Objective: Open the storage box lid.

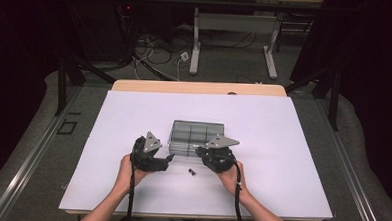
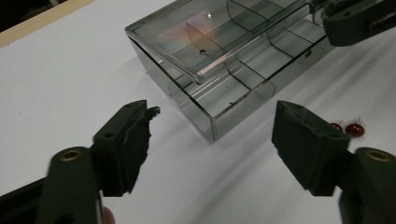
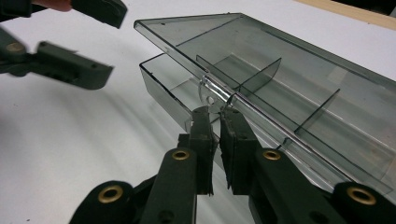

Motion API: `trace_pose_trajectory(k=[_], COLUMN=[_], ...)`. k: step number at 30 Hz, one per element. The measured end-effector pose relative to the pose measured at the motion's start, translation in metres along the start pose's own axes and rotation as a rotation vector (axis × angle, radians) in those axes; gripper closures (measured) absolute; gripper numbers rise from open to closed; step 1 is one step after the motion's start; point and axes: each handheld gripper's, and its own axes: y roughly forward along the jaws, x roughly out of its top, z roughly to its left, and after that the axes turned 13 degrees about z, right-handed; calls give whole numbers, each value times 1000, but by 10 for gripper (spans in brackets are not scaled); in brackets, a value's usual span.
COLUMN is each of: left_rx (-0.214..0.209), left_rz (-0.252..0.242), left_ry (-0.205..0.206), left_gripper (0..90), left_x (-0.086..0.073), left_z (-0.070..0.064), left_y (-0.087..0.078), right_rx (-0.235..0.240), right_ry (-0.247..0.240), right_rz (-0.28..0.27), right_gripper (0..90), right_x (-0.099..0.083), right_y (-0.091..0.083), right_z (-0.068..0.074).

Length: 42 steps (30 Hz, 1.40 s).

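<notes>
Opening the box (image 3: 280, 93): right claw (image 3: 215, 116) pinches the lid tab (image 3: 211, 95) at its tips, lid partly raised. Left claw (image 2: 210, 135) gapes wide, empty, box just ahead of it. Next, probably lift the lid further while left steadies the base.

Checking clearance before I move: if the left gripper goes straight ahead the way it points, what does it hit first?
Probably the near corner of the clear box, dead ahead between the left gripper's open jaws.

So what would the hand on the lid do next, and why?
Probably keep lifting. The right gripper is pinched on the lid's front tab, and the lid of the clear divided box is only partly raised. The left gripper hangs open beside the box, and two small red pieces lie on the white table.
</notes>
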Motion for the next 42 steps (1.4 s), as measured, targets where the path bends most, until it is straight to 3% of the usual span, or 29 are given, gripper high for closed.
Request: trace_pose_trajectory(k=[8, 13, 18, 28, 37, 42], left_rx=[27, 45, 36, 19, 17, 13], left_rz=[0, -29, -64, -99, -95, -97], left_ry=[11, 7, -4, -5, -11, -13], left_gripper=[541, 603, 626, 626, 620, 611], left_x=[11, 12, 10, 6, 5, 5], left_z=[-1, 0, 2, 3, 3, 3], left_y=[11, 15, 16, 17, 18, 18], right_rx=[1, 1, -2, 3, -28, -66], right_ry=[2, 4, -10, -23, -46, -57], right_rz=[4, 14, 14, 80, 167, 172], right_gripper=[838, 837, 825, 715, 644, 638], right_x=[0, 0, 1, -7, -16, -17], right_y=[0, 0, -2, -18, -31, -36], right_z=[0, 0, -2, -15, -22, -27])
